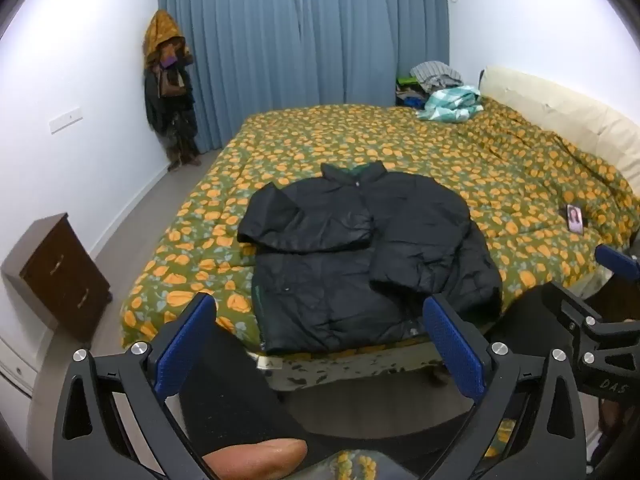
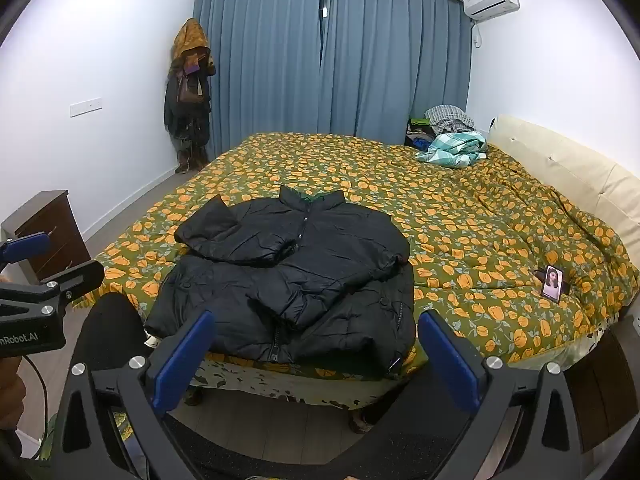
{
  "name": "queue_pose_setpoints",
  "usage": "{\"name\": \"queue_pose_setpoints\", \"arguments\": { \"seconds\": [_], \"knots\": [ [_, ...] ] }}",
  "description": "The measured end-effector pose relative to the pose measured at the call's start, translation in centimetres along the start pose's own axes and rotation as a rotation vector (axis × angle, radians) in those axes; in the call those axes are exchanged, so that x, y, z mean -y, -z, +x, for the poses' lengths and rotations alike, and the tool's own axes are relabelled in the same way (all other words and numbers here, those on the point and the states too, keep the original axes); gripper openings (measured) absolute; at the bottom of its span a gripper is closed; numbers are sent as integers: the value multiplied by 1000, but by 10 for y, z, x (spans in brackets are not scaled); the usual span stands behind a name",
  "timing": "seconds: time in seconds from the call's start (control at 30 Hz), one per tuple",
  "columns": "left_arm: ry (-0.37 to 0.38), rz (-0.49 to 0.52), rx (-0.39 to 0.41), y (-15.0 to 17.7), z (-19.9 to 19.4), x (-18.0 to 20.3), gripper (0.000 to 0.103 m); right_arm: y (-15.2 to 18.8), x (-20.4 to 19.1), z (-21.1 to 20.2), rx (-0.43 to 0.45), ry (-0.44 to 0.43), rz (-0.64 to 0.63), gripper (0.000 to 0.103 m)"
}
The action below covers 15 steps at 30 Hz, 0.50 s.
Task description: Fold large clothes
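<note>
A black puffer jacket (image 1: 360, 256) lies flat near the foot edge of the bed, collar away from me, both sleeves folded across its front. It also shows in the right wrist view (image 2: 296, 276). My left gripper (image 1: 320, 320) is open and empty, held back from the bed over the floor, just short of the jacket's hem. My right gripper (image 2: 316, 340) is open and empty, also back from the bed edge in front of the hem. The right gripper's body shows at the right of the left wrist view (image 1: 580, 332); the left one's body shows at the left of the right wrist view (image 2: 36, 304).
The bed has an orange-flowered green quilt (image 2: 460, 216) and a cream headboard (image 2: 568, 168) on the right. A phone (image 2: 553, 282) lies on the quilt right of the jacket. Crumpled clothes (image 2: 452, 140) sit at the far corner. A dark nightstand (image 1: 60, 276) stands left; a coat rack (image 2: 188, 96) is by the blue curtains.
</note>
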<state>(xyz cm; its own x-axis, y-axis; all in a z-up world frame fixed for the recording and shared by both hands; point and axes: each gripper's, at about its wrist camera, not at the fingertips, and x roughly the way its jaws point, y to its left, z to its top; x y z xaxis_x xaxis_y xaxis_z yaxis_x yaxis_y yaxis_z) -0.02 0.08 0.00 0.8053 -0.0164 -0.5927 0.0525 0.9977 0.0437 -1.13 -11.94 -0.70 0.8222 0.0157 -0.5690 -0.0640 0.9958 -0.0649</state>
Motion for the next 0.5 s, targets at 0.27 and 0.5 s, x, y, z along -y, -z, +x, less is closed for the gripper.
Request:
{"name": "queue_pose_setpoints", "arguments": {
  "seconds": [0.27, 0.5],
  "knots": [
    [21, 1, 10, -1, -3, -2, 103, 1, 0, 1, 1, 7, -7, 103],
    [48, 6, 0, -6, -2, -1, 103, -2, -2, 2, 0, 3, -8, 103]
  ]
}}
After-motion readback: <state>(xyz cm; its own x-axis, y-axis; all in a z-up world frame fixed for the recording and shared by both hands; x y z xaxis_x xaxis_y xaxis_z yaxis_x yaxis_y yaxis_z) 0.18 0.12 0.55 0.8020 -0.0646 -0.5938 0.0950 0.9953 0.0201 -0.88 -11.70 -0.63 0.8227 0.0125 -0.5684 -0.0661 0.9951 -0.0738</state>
